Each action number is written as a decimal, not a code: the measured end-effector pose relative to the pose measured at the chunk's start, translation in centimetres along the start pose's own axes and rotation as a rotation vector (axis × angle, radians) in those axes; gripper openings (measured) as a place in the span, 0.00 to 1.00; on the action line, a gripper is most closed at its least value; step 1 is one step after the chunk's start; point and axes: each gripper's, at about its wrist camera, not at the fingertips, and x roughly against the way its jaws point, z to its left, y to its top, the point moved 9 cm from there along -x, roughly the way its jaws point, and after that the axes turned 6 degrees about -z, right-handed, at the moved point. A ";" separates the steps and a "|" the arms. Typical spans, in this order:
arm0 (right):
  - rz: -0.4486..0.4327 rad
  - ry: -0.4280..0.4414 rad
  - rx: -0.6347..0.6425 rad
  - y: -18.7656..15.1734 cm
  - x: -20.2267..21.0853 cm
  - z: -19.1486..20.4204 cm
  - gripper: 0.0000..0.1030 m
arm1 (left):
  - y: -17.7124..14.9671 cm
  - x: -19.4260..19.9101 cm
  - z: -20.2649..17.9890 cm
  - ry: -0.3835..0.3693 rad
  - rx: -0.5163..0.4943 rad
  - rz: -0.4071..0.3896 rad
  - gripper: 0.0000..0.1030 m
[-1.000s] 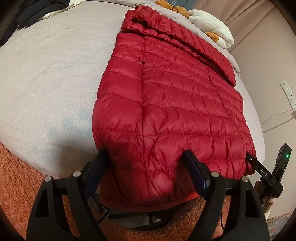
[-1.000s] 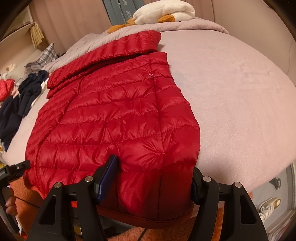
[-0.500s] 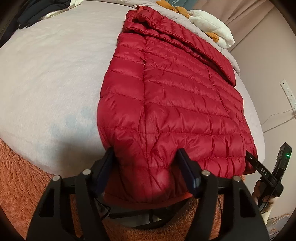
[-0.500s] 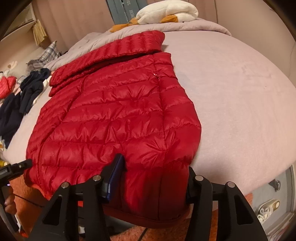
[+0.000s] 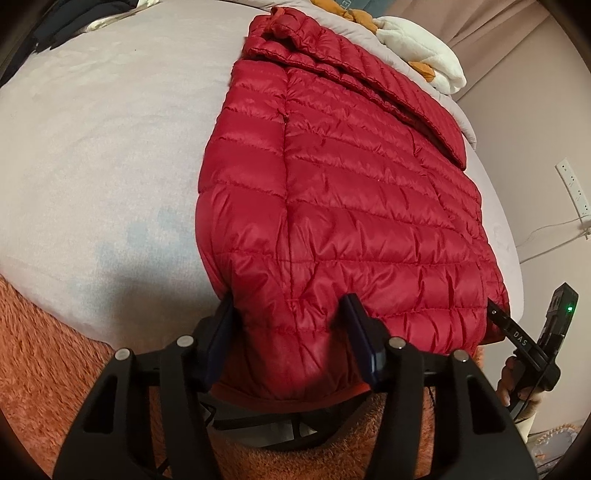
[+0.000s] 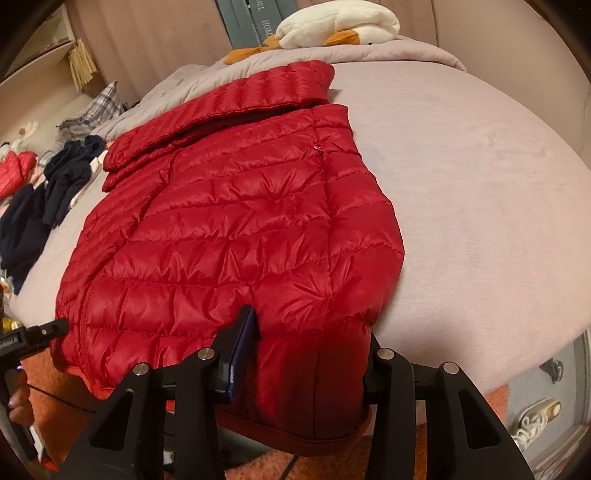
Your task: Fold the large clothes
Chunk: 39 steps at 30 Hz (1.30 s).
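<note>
A red quilted down jacket (image 5: pixel 354 206) lies flat on the bed, hem toward me and hanging over the near edge; it also shows in the right wrist view (image 6: pixel 236 236). My left gripper (image 5: pixel 290 332) straddles the hem's left corner, jaws pressing into the bunched fabric. My right gripper (image 6: pixel 310 339) straddles the hem's right corner the same way. Each gripper shows at the edge of the other's view: the right one (image 5: pixel 524 339) and the left one (image 6: pixel 33 332).
The bed (image 5: pixel 110 147) has a pale grey-pink cover (image 6: pixel 480 177). A white plush duck (image 6: pixel 340 22) lies at the head. Dark clothes (image 6: pixel 44 199) are piled at the bed's far side. Orange shaggy rug (image 5: pixel 44 339) lies below the edge. Wall socket (image 5: pixel 572 188) at right.
Both grippers' jaws have narrowed around the hem corners, bunching the fabric between them. The hem corners have drawn inward slightly.
</note>
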 end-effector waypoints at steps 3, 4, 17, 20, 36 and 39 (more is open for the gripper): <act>0.000 0.004 0.003 0.0 0.0 0.1 0.41 | 0.0 0.0 0.1 -0.015 0.017 0.005 0.54; 0.000 0.007 0.003 0.0 -0.1 0.1 0.40 | 0.0 0.1 0.1 -0.017 0.021 0.004 0.54; -0.013 0.049 0.024 0.7 0.8 1.2 0.18 | 1.2 2.6 -0.9 -0.012 0.006 -0.082 0.14; -0.041 0.075 0.020 1.6 1.9 1.6 0.17 | 2.0 3.8 -1.5 -0.014 -0.005 -0.120 0.12; -0.214 0.129 0.083 5.3 7.4 4.0 0.15 | 5.4 10.6 -3.8 -0.055 -0.084 -0.295 0.10; -0.234 0.136 0.085 5.9 8.2 4.1 0.15 | 6.2 11.2 -4.2 -0.063 -0.087 -0.308 0.10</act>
